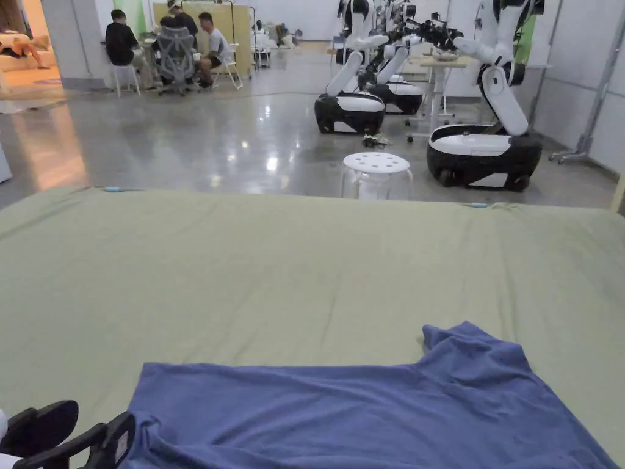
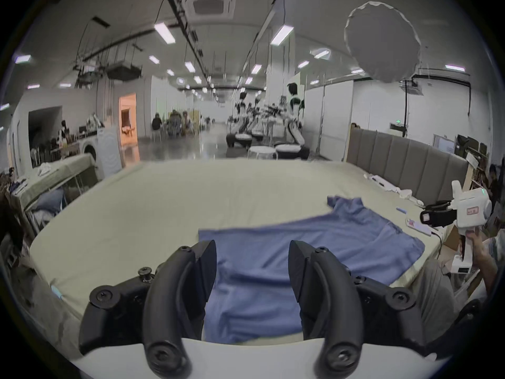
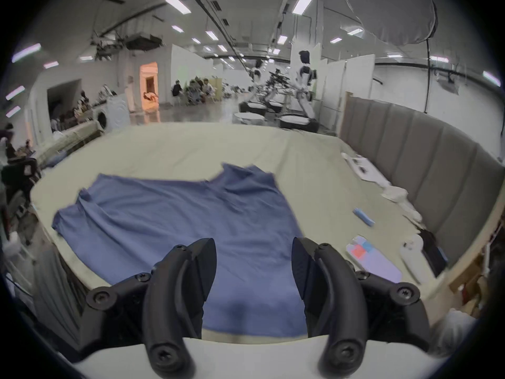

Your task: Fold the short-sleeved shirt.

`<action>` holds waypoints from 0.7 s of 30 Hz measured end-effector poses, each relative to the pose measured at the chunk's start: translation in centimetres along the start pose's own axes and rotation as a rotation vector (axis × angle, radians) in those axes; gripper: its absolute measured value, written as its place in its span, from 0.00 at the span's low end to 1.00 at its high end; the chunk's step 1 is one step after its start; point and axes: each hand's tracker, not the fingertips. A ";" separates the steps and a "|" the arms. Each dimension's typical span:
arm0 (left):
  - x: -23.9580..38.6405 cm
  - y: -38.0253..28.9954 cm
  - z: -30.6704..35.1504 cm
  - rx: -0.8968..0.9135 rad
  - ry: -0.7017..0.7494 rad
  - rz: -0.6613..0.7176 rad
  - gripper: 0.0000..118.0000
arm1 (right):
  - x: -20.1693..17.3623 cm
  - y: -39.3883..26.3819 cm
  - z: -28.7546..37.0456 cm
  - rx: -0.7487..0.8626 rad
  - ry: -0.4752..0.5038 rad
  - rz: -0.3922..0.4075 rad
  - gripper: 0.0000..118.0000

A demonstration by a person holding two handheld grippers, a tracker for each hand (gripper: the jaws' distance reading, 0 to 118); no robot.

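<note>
A blue short-sleeved shirt [image 1: 378, 409] lies spread on the green sheet [image 1: 274, 275] near the front edge, one sleeve [image 1: 470, 342] pointing away at the right. My left gripper [image 1: 67, 436] stands open at the shirt's left end, just off the cloth, with nothing between its jaws. In the left gripper view the shirt [image 2: 273, 270] lies ahead of the left gripper [image 2: 252, 251], and the right gripper [image 2: 437, 215] hovers past the shirt's right edge, held by a hand. The right gripper [image 3: 254, 248] is open above the shirt [image 3: 177, 221].
A grey padded headboard [image 3: 410, 149] borders the right side. Small items lie on the sheet there: a blue stick [image 3: 363, 216], a pale card [image 3: 374, 259], white objects [image 3: 393, 193]. Beyond the far edge stand a white stool [image 1: 375, 174] and wheeled white robots [image 1: 482, 134]. People sit far off.
</note>
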 end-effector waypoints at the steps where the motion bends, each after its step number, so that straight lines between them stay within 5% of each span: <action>1: 0.6 0.1 -0.3 0.014 -0.009 0.007 0.46 | -0.5 0.6 -0.7 0.002 0.038 -0.012 0.54; 5: 2.2 0.2 -1.7 0.048 -0.073 0.059 0.42 | -3.2 2.2 -3.6 0.002 0.115 -0.039 0.47; 7: 2.4 0.0 -2.3 0.042 -0.058 0.058 0.18 | -4.5 2.7 -4.2 -0.010 0.115 -0.019 0.20; 9: 2.9 -0.3 -2.3 0.043 -0.028 0.039 0.12 | -5.3 2.6 -4.7 -0.011 0.088 0.003 0.00; 10: 3.0 -0.2 -2.4 0.042 -0.029 0.041 0.03 | -5.5 2.7 -4.9 -0.012 0.082 0.004 0.00; 21: 0.3 0.4 -5.3 -0.105 0.008 0.071 0.03 | -4.4 0.5 -7.2 -0.052 0.138 -0.028 0.00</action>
